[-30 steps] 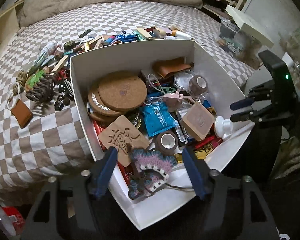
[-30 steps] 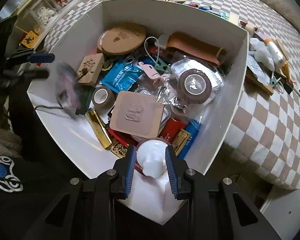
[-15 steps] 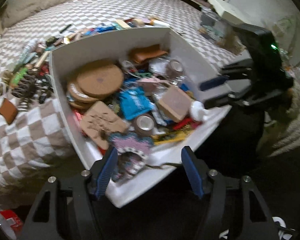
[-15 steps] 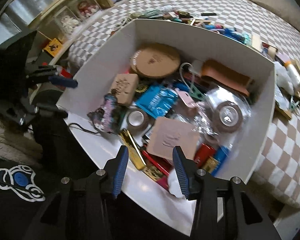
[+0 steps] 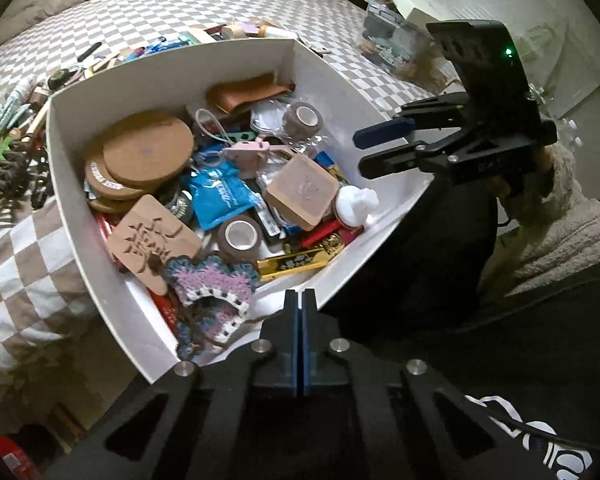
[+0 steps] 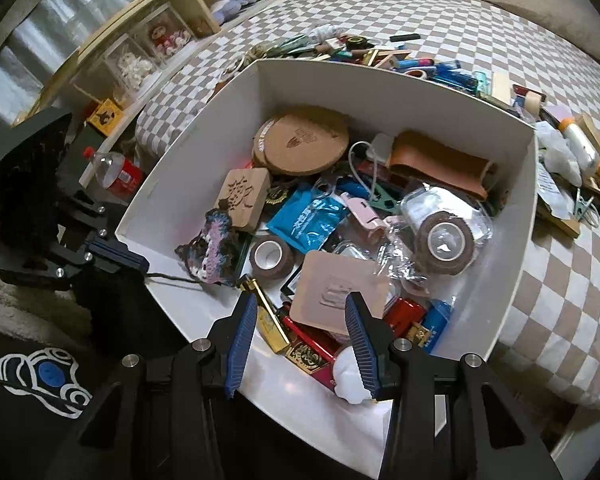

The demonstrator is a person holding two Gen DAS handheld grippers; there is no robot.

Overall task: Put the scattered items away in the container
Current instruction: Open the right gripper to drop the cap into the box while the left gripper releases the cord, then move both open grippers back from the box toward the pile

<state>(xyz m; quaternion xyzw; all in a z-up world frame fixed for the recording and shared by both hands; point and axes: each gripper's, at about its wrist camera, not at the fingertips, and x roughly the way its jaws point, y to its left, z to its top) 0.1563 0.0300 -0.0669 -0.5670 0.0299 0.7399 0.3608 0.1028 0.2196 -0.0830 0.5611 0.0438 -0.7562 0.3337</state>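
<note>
The left gripper (image 5: pixel 299 312) has just snapped fully closed on nothing, above the near rim of the white box (image 5: pixel 332 80). The right gripper (image 6: pixel 300 320) stands partly open and empty over that rim. A crocheted pouch (image 5: pixel 212 280) and white cap (image 5: pixel 356 204) lie inside the box; more clutter (image 6: pixel 420 66) stays scattered on the checkered bed (image 6: pixel 500 32) behind it.

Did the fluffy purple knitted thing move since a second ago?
Yes. The purple knitted thing hung over the near wall of the white box in the right wrist view; now it lies inside, beside the carved wooden block.
</note>
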